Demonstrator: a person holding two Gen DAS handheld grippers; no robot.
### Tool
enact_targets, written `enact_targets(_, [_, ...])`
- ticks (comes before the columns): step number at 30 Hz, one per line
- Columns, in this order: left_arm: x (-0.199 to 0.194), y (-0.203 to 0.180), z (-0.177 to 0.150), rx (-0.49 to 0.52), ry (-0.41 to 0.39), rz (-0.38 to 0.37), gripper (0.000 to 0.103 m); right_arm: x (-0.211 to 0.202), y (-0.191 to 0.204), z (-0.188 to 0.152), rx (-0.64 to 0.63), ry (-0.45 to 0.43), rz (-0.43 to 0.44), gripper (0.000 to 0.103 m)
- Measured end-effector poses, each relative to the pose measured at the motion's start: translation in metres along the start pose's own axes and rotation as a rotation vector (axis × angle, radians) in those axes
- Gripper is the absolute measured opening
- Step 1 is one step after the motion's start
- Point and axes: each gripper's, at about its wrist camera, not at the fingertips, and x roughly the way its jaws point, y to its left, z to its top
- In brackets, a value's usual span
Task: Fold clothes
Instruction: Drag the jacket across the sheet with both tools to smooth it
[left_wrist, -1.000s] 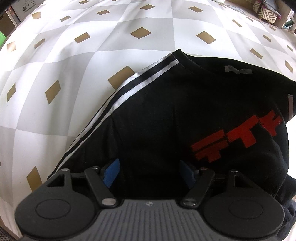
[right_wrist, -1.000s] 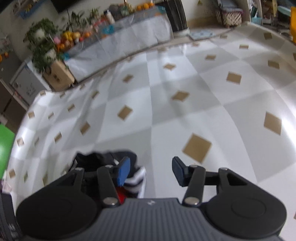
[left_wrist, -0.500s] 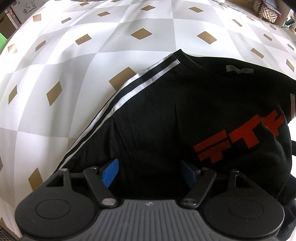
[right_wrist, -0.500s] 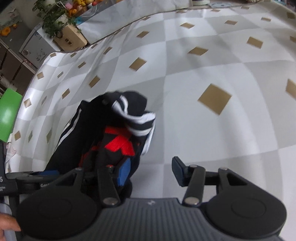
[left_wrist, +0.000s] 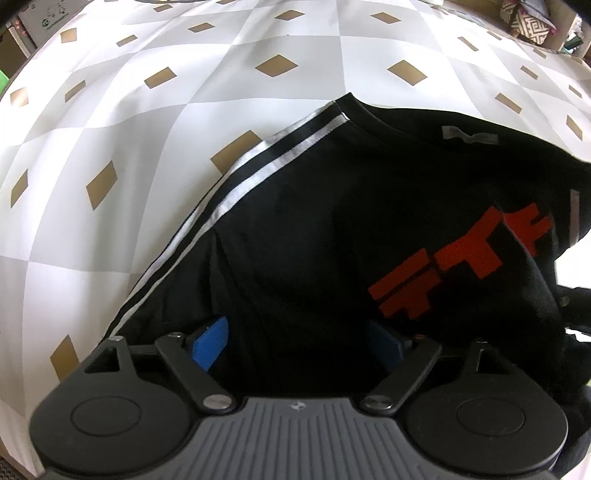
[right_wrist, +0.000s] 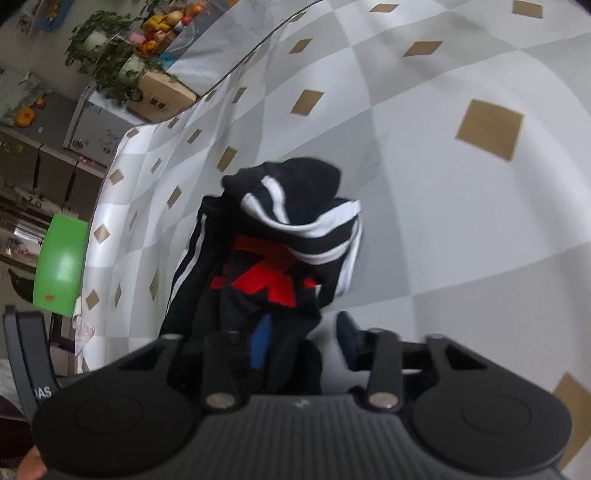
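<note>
A black shirt (left_wrist: 314, 229) with white sleeve stripes and a red print lies on the checked tablecloth (left_wrist: 147, 147). My left gripper (left_wrist: 297, 341) points down over its lower part. Its jaws are opening, wide apart, with flat black cloth between the blue pads and neither pad pressing. In the right wrist view the shirt (right_wrist: 280, 273) is bunched, with a striped sleeve folded over the red print. My right gripper (right_wrist: 303, 338) sits at its near edge and its jaws are closing. A fold of black cloth lies against the left pad, and a gap shows before the right pad.
The tablecloth (right_wrist: 461, 206) spreads bare to the right of the shirt. Its left edge drops off beside a green object (right_wrist: 59, 266). A plant and a cardboard box (right_wrist: 166, 92) stand beyond the far end. A patterned basket (left_wrist: 524, 22) sits past the far right corner.
My right gripper has tipped down and come in to the bunched shirt, and its jaws have narrowed around a fold. My left gripper stays in place with its pads slightly wider apart.
</note>
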Motion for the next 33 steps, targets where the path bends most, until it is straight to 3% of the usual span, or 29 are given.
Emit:
enact_targets(3, [-0.002, -0.007, 0.000, 0.030, -0.010, -0.012, 0.083, 0.004, 0.007, -0.002, -0.025, -0.005, -0.010, 0.011])
enact_targets(8, [-0.006, -0.021, 0.000, 0.093, -0.023, -0.047, 0.078, -0.007, 0.016, 0.002, -0.077, -0.078, -0.085, 0.006])
enact_targets(14, [-0.019, -0.045, 0.002, 0.206, -0.048, -0.124, 0.078, -0.029, 0.025, 0.009, -0.199, -0.226, -0.296, 0.006])
enact_targets(17, [-0.017, -0.056, -0.005, 0.301, -0.019, -0.164, 0.078, -0.038, 0.031, 0.009, -0.258, -0.285, -0.378, 0.006])
enact_targets(21, [-0.015, -0.076, -0.018, 0.440, -0.028, -0.118, 0.083, -0.048, 0.040, 0.005, -0.349, -0.346, -0.458, 0.006])
enact_targets(23, [-0.013, -0.069, -0.018, 0.429, -0.024, -0.119, 0.083, -0.052, 0.049, 0.002, -0.424, -0.380, -0.492, 0.006])
enact_targets(25, [-0.011, -0.062, -0.019, 0.414, -0.019, -0.120, 0.085, -0.057, 0.053, 0.001, -0.458, -0.385, -0.491, 0.007])
enact_targets(29, [-0.014, -0.040, -0.024, 0.344, -0.044, -0.142, 0.083, -0.060, 0.037, 0.007, -0.356, -0.332, -0.442, 0.011])
enact_targets(33, [-0.024, -0.033, -0.019, 0.308, -0.081, -0.163, 0.083, -0.064, 0.015, 0.012, -0.229, -0.256, -0.372, 0.031])
